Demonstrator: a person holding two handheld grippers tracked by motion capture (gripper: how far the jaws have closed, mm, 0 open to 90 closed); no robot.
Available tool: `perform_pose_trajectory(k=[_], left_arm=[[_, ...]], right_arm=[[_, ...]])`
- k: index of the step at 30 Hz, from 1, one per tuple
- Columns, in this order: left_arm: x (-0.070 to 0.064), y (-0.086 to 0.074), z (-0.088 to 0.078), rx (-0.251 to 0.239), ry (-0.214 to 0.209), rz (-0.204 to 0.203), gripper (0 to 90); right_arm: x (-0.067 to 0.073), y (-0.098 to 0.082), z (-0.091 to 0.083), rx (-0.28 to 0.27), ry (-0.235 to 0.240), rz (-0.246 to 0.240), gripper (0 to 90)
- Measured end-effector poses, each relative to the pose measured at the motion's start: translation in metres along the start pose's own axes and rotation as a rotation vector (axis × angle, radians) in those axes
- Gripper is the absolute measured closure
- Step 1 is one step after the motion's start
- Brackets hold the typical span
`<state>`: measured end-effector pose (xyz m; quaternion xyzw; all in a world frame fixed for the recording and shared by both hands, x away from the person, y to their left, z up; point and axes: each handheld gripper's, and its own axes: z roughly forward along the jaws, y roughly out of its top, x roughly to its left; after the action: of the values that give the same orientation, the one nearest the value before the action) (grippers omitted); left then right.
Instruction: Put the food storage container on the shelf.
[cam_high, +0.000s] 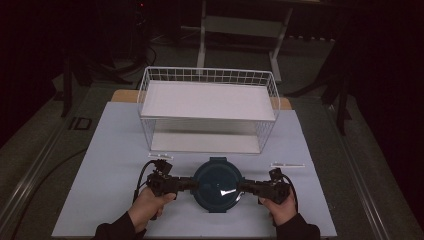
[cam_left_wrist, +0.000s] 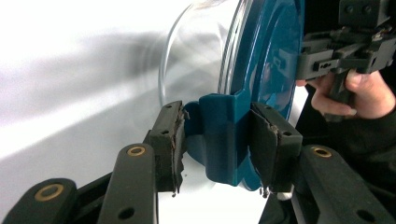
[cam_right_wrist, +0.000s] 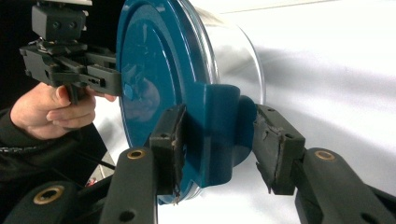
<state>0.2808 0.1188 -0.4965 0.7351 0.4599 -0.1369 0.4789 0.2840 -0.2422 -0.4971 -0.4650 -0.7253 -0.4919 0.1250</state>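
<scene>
A round glass bowl (cam_high: 218, 186) with a blue lid (cam_left_wrist: 271, 60) sits flat, lid up, at the table's (cam_high: 115, 150) 6 o'clock edge. The left gripper (cam_high: 192, 184) squeezes its 9 o'clock latch (cam_left_wrist: 219, 140). The right gripper (cam_high: 243, 186) squeezes its 3 o'clock latch (cam_right_wrist: 217, 135).

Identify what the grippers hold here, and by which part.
Both hold the lidded glass container: left gripper and right gripper each clamp a blue lid clip on opposite sides.

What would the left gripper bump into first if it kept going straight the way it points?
The left gripper points right at the round clear container with the blue lid. Its jaws already sit around a blue lid clasp, so the container's side comes first.
</scene>
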Motion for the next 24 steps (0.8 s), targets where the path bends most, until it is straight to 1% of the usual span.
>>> perform_pose_trajectory(k=[2,3,6,7,9,12,14,18,19,22,24], left_arm=[[-0.001,0.004,-0.003,-0.01,0.004,0.018,56.8],[-0.002,0.006,-0.004,-0.023,0.007,0.025,56.7],[-0.003,0.013,-0.01,-0.045,0.028,0.052,56.6],[-0.004,0.016,-0.012,-0.05,0.037,0.072,56.7],[-0.003,0.021,-0.016,-0.064,0.04,0.079,56.7],[-0.001,0.029,-0.019,-0.097,0.048,0.105,56.7],[0.002,0.033,-0.02,-0.123,0.049,0.104,56.7],[0.012,0.04,-0.018,-0.154,0.048,0.091,56.8],[0.014,0.042,-0.017,-0.159,0.051,0.088,56.7],[0.023,0.049,-0.015,-0.179,0.049,0.091,56.7],[0.028,0.055,-0.013,-0.192,0.054,0.103,56.7]], right_arm=[[0.003,0.004,-0.001,-0.008,-0.004,-0.015,55.3],[0.004,0.006,-0.001,-0.01,-0.006,-0.025,55.3],[0.007,0.014,0.0,-0.022,-0.006,-0.045,55.3],[0.007,0.017,0.001,-0.024,-0.004,-0.051,55.3],[0.008,0.025,0.004,-0.028,-0.002,-0.071,55.3],[0.009,0.036,0.006,-0.047,-0.002,-0.105,55.3],[0.009,0.043,0.007,-0.059,-0.003,-0.129,55.3],[0.006,0.058,0.012,-0.073,-0.01,-0.148,55.2],[0.004,0.062,0.014,-0.069,-0.013,-0.154,55.2],[-0.001,0.074,0.02,-0.056,-0.027,-0.161,55.2],[-0.003,0.08,0.022,-0.06,-0.034,-0.174,55.2]])
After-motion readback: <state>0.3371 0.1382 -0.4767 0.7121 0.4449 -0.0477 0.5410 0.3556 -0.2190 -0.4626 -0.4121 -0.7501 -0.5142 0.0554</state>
